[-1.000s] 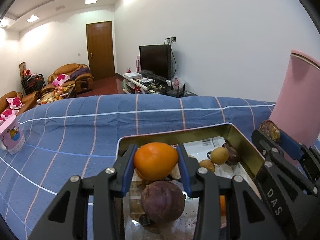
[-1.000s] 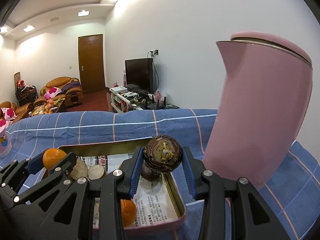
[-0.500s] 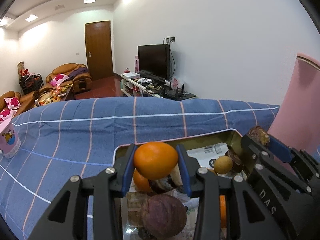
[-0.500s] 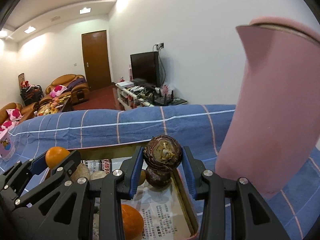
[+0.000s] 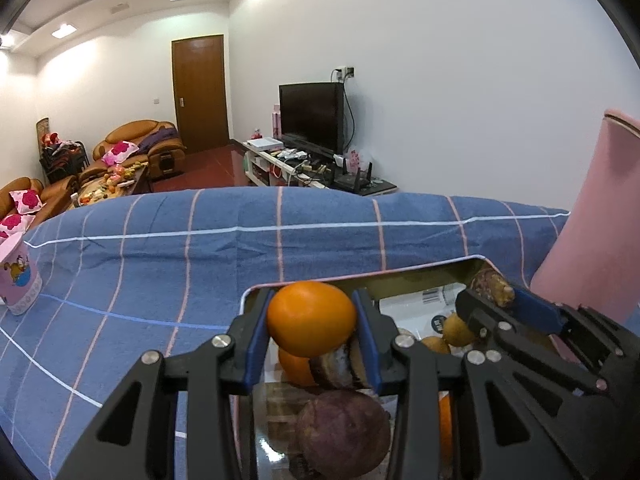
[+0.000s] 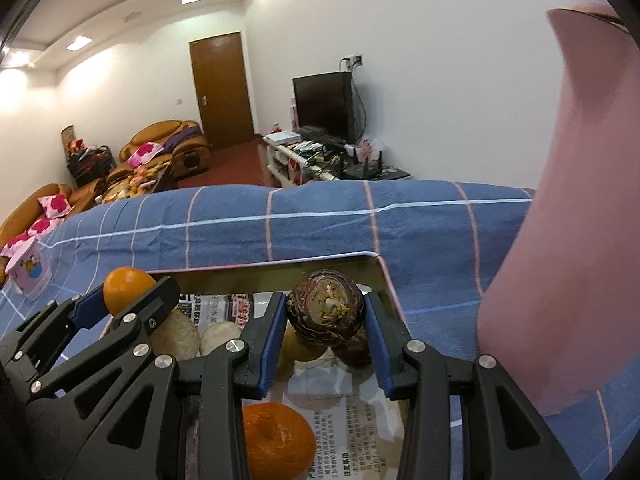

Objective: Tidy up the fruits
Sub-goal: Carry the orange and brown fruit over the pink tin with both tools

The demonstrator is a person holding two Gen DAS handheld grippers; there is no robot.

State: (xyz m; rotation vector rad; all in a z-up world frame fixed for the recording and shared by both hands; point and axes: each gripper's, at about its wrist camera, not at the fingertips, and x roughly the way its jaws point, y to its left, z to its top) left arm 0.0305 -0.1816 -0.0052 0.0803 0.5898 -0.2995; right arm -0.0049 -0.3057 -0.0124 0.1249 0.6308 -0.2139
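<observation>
The left gripper (image 5: 312,320) is closed on an orange (image 5: 311,318), with one blue pad on each side of it. The right gripper (image 6: 325,314) is closed on a dark brown fruit (image 6: 326,314) with a cracked, wrinkly skin; it may be a passion fruit, but the view is too bent to be sure. Both fruits hang over a metal tray (image 5: 420,272) that sits on a blue checked cloth (image 5: 160,264). More fruit lies in the tray: another orange (image 6: 274,438) near the front, a purple fruit (image 5: 344,434), and some small pale round ones (image 6: 222,336) on printed paper. A tall pink jug (image 6: 580,240) stands just beside the tray on the right. The held orange looks firm and a bit springy, and not very heavy. Its skin is smooth, so it could roll or slip if the pads let go too soon. Holding it across its widest part, as now, seems the safest place. The brown fruit looks light with a hard, thin shell that is already cracked, so a strong squeeze might break it. It is best held gently around its middle. Both are round, so they will likely roll once set down, unless they rest against other fruit or the tray wall.
</observation>
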